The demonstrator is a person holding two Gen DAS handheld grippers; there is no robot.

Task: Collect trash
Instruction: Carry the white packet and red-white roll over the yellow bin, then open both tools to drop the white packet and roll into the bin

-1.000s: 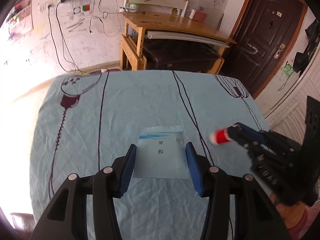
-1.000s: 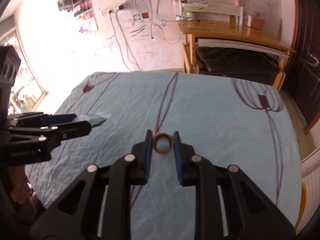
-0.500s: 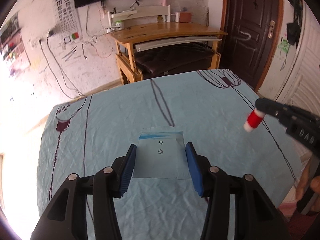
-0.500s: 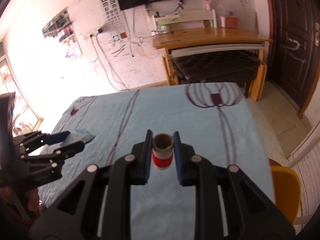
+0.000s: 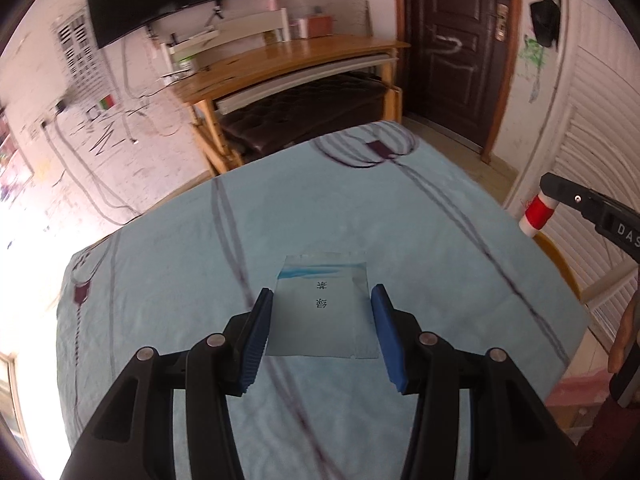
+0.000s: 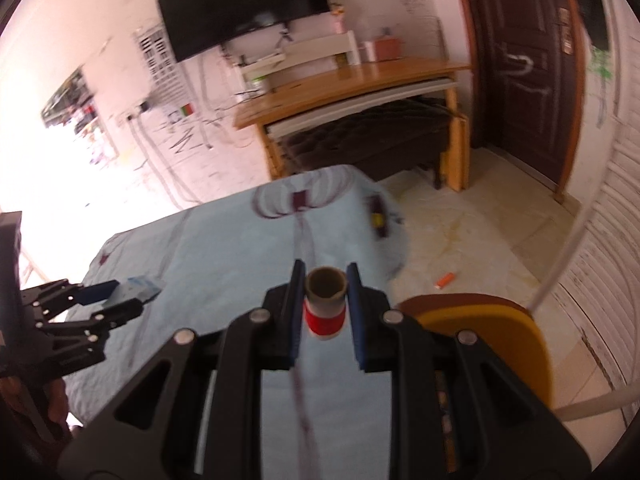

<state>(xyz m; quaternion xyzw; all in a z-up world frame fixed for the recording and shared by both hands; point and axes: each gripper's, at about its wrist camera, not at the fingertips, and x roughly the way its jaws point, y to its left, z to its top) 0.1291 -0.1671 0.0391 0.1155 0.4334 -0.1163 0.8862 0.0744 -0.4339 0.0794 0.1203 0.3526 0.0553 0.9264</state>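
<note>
Left gripper (image 5: 322, 334): I grip the pale blue packet (image 5: 323, 308) by its edges.
Right gripper (image 6: 325, 304): I clamp 1 red-banded cardboard tube (image 6: 325, 306).

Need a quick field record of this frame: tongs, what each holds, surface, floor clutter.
left tongs: shut on pale blue packet, held flat between the pads
right tongs: shut on cardboard tube with a red band
surface: table under a light blue cloth with dark line drawings
floor: small orange item on the tiles
near right tongs: yellow chair back
</note>
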